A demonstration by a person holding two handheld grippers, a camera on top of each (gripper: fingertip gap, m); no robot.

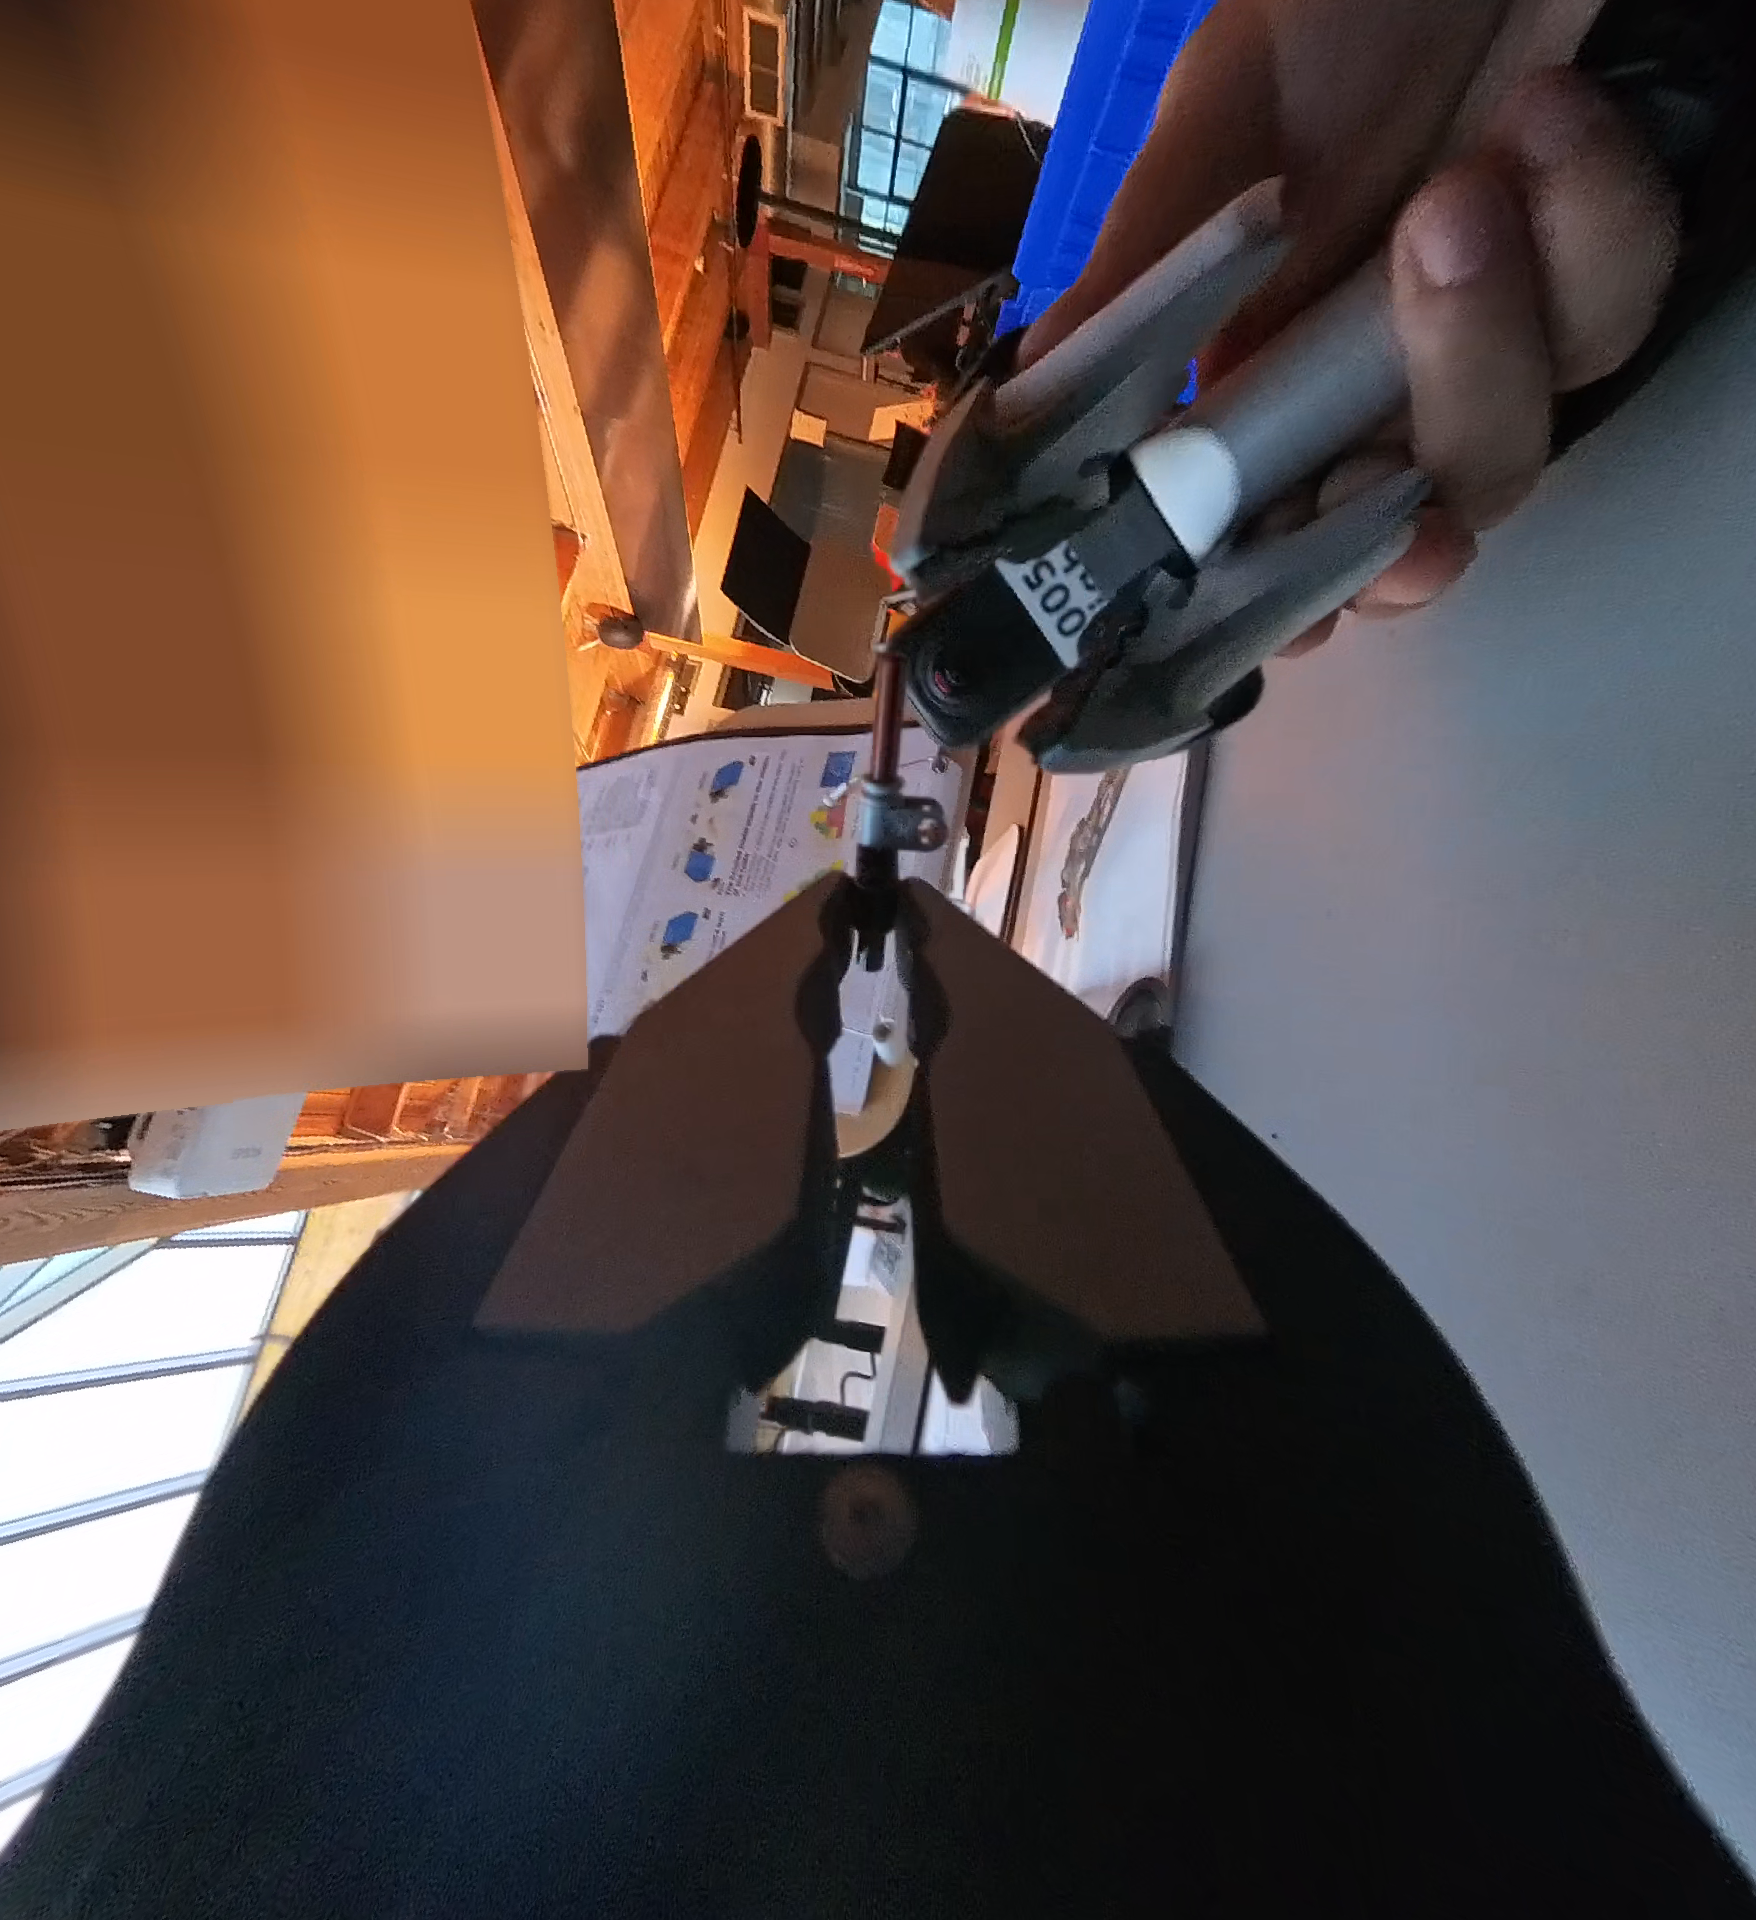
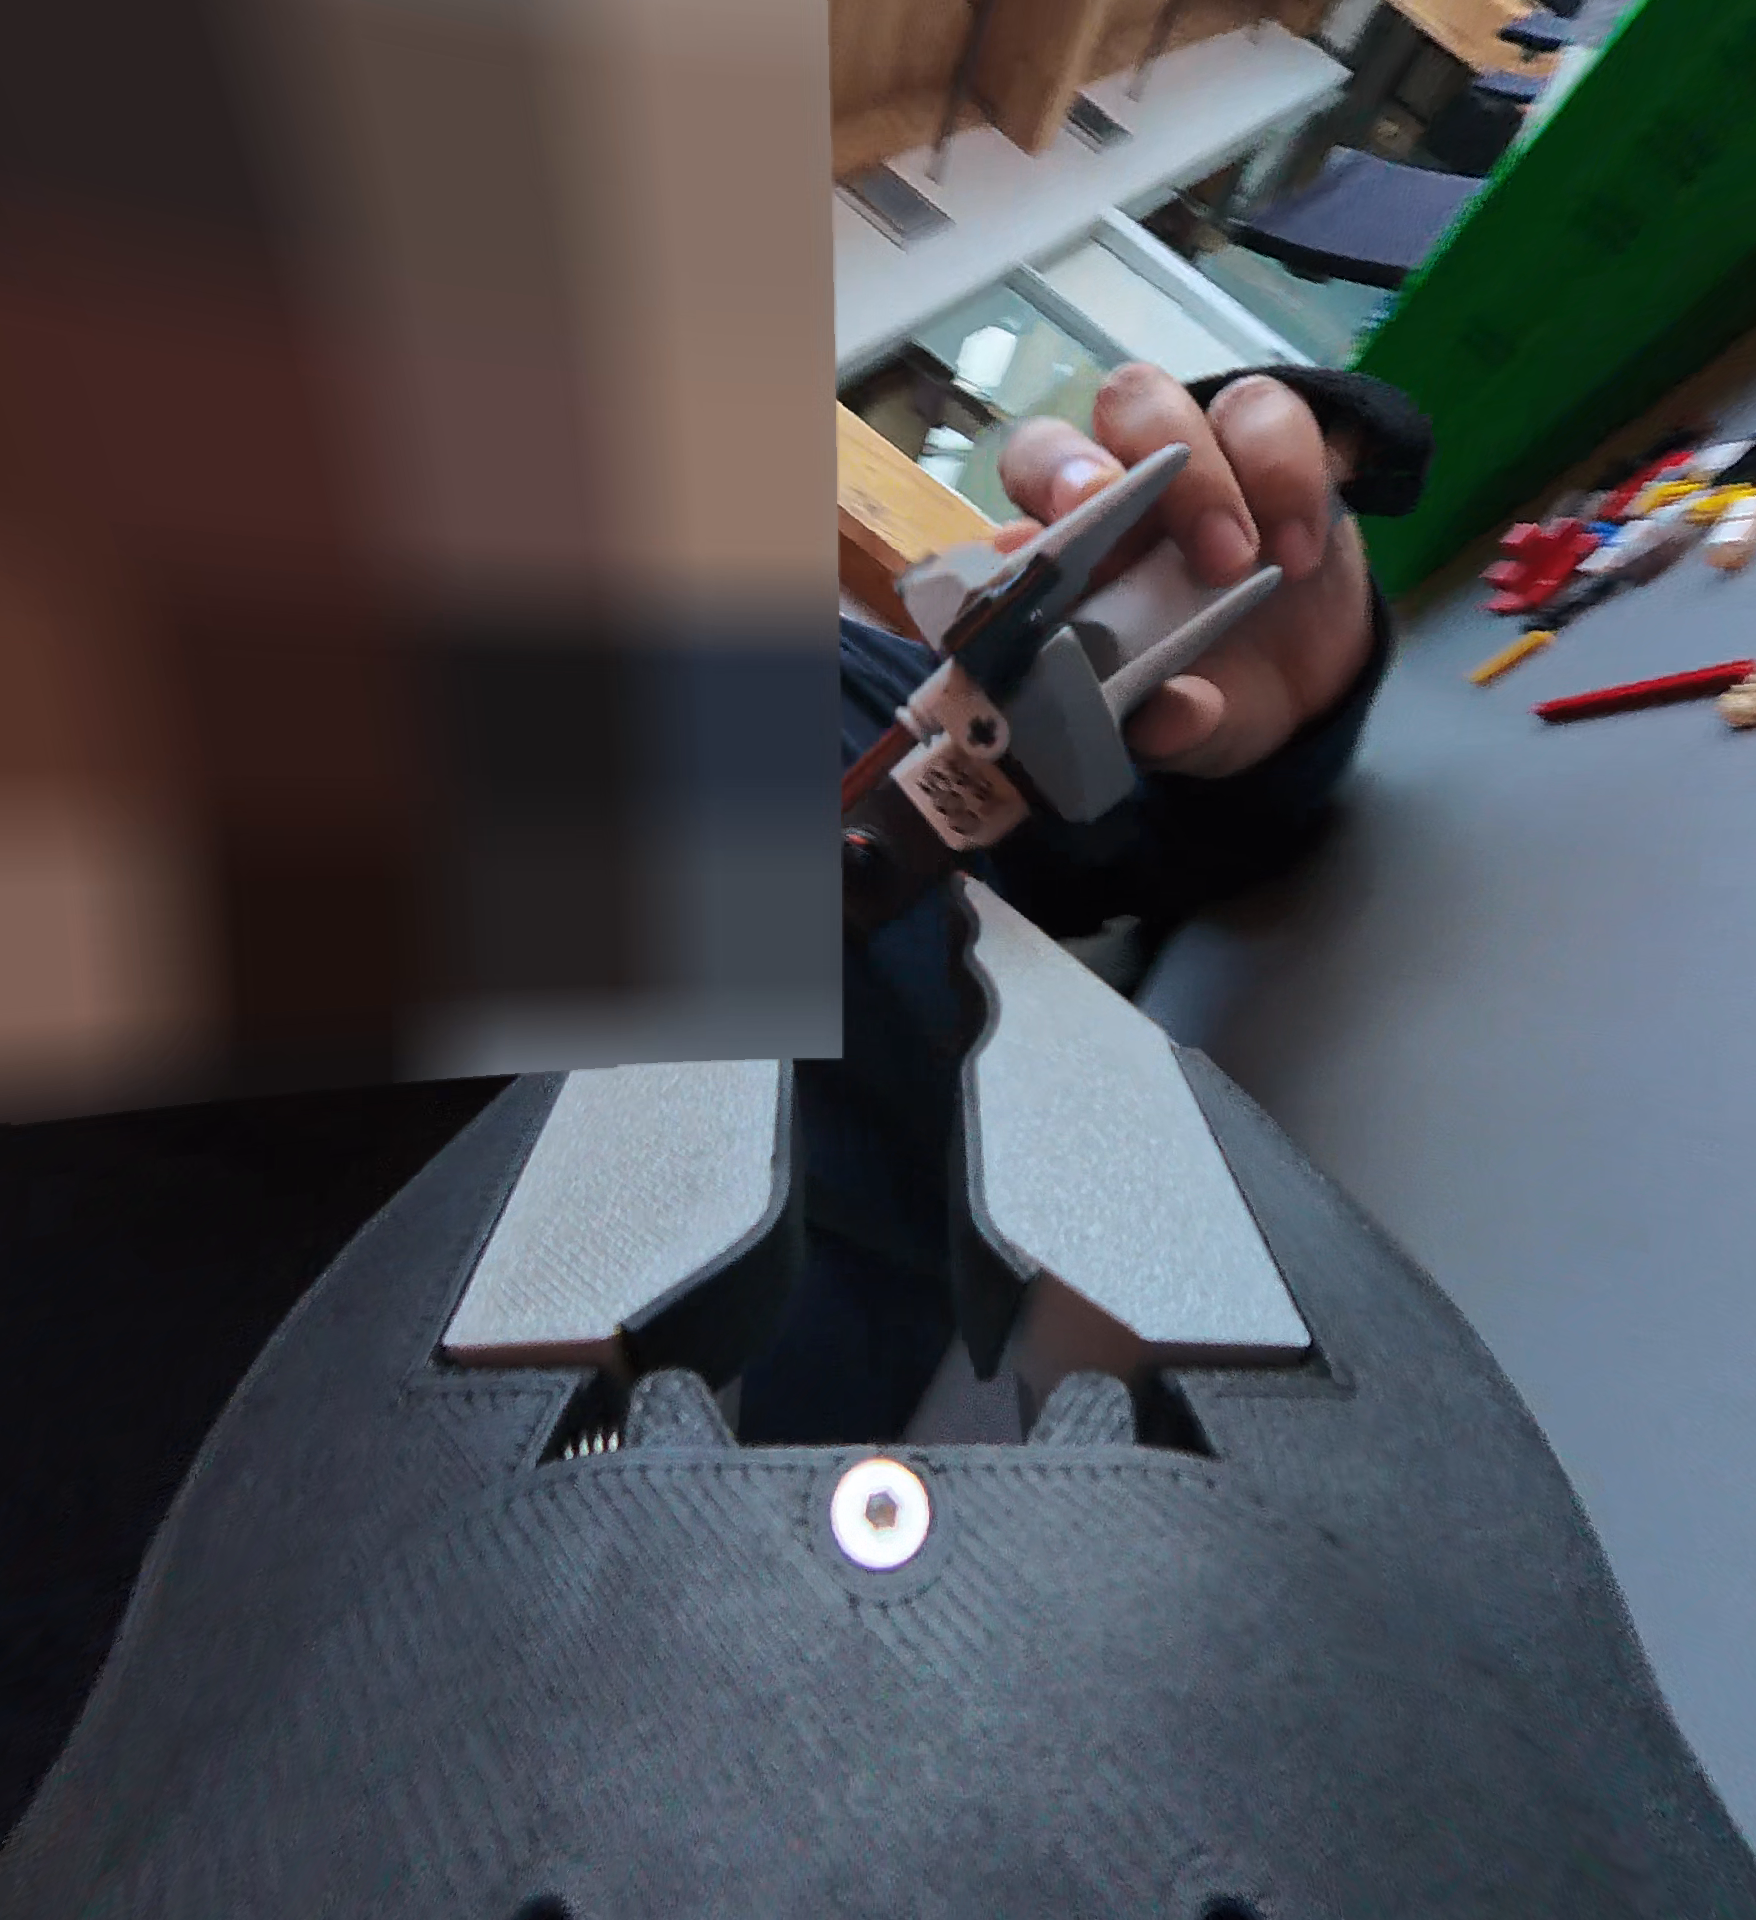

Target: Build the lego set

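While the left claw (image 1: pixel 872 940) pinches a black-tipped rod assembly (image 1: pixel 884 821), the right claw's (image 2: pixel 889 914) state is hidden above the desk (image 2: pixel 1476 1039).

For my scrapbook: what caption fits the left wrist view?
Left gripper pinching a grey-and-black connector on a brown rod, printed sheet behind.

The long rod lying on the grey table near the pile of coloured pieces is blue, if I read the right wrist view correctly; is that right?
Not quite: the long rod is red, not blue, as the right wrist view shows. It does lie on the grey table near the pile of coloured pieces.
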